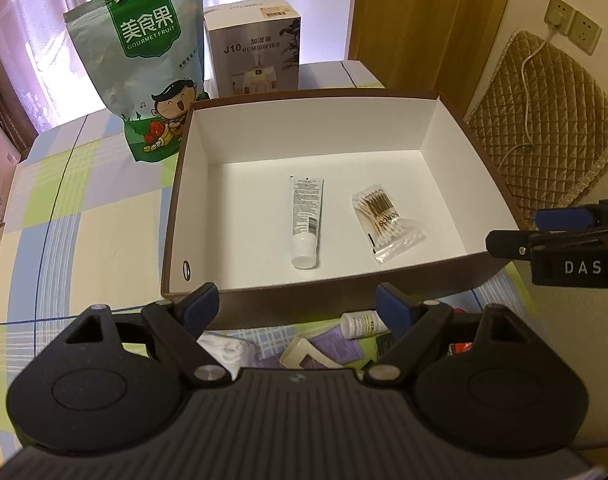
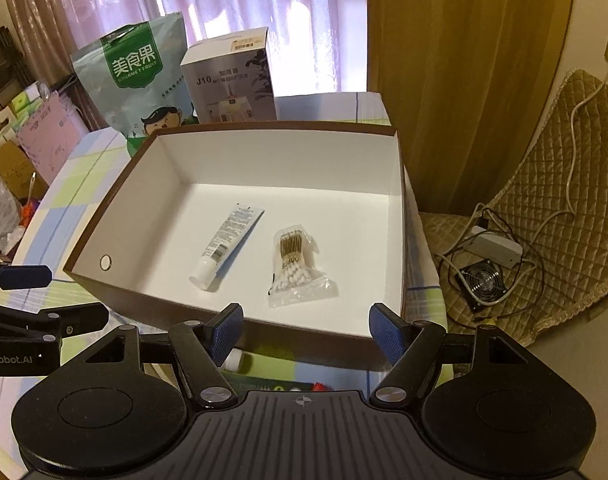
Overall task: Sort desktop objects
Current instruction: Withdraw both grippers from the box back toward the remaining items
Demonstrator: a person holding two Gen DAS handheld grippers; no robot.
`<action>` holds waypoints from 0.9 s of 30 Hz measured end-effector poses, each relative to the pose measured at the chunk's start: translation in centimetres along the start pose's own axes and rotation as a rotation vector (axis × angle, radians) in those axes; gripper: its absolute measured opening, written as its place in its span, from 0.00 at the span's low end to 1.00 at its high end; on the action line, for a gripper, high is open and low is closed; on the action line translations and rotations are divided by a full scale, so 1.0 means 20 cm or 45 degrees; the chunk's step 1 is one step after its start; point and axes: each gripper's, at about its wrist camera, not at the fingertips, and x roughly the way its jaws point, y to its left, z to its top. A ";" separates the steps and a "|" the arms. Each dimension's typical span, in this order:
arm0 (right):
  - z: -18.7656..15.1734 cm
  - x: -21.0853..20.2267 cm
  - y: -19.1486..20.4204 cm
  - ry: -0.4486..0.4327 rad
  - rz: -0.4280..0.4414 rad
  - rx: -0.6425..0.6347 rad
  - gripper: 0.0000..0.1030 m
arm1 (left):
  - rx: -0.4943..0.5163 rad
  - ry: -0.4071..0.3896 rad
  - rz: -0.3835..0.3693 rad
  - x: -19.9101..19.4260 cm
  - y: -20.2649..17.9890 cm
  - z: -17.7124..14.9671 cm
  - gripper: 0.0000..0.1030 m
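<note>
A brown box (image 1: 192, 216) with a white inside sits open on the checked worktop (image 1: 84, 208), toward its far right corner. On the box floor lie a white tube (image 1: 305, 222), cap toward the near wall, and just to its right, apart from it, a clear bag of cotton swabs (image 1: 385, 224).

The left gripper (image 1: 296, 310) hovers at the near wall of the box, its fingers (image 1: 202, 307) spread wide with nothing between them. Below it, on the worktop near the near edge, lie a small white bottle (image 1: 361, 323), a purple packet (image 1: 335, 346), a cream strip (image 1: 304, 354) and some white wadding (image 1: 228, 350).

The right gripper (image 2: 305, 332) also hangs at the box's near wall, fingers (image 2: 387, 336) spread and empty; each gripper shows at the side of the other's view.

Behind the box, by the far edge, a green snack bag (image 1: 144, 64) and a humidifier carton (image 1: 256, 48) stand upright side by side.
</note>
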 end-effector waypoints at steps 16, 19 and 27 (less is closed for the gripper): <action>-0.20 -0.05 -0.07 -0.027 0.053 0.062 0.73 | -0.037 0.005 -0.022 -0.06 0.11 -0.21 0.81; -0.27 -0.05 -0.08 -0.023 0.081 0.051 0.73 | -0.049 0.013 -0.025 -0.07 0.14 -0.28 0.81; -0.41 -0.04 -0.07 0.031 0.104 0.017 0.73 | -0.070 0.079 -0.004 -0.05 0.20 -0.44 0.80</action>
